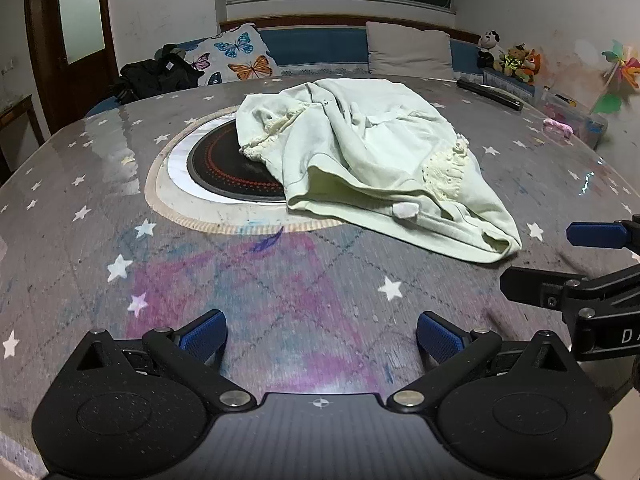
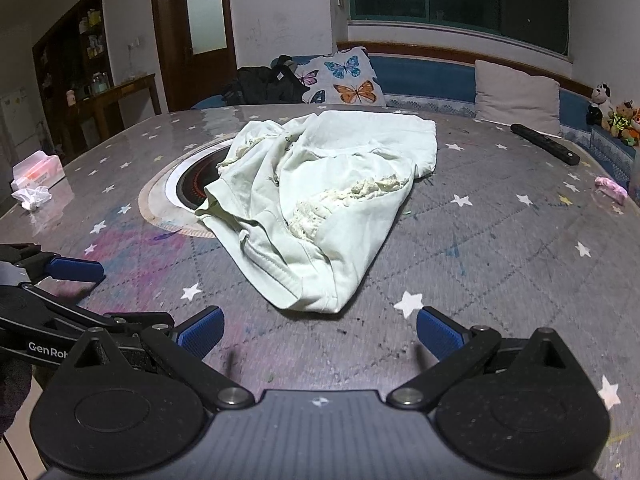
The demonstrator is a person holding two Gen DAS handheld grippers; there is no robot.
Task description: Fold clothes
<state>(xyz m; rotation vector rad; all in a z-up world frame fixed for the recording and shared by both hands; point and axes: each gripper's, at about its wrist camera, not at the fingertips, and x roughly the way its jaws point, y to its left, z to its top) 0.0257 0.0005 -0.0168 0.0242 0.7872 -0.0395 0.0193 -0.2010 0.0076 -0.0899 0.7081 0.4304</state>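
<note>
Left wrist view: left gripper (image 1: 321, 340) fingers apart over star-print table (image 1: 100, 160), crumpled pale green garment (image 1: 372, 160) mid-surface, half over round black hob (image 1: 228, 168), butterfly cushion (image 1: 240, 56) beyond the far edge; right wrist view: right gripper (image 2: 320, 334) fingers apart, garment (image 2: 320, 200) just ahead, remote (image 2: 546, 144) toward the far right edge, tissue box (image 2: 38, 170) at the left edge.

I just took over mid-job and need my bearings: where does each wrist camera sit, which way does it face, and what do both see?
Left wrist: on the left gripper, low over the table, facing the pale green garment; its own open fingers show, with the right gripper at the right edge.
Right wrist: on the right gripper, nearer the garment's hem; its open fingers show, left gripper at left.
Shared: garment, table, black round plate, butterfly pillow.
</note>
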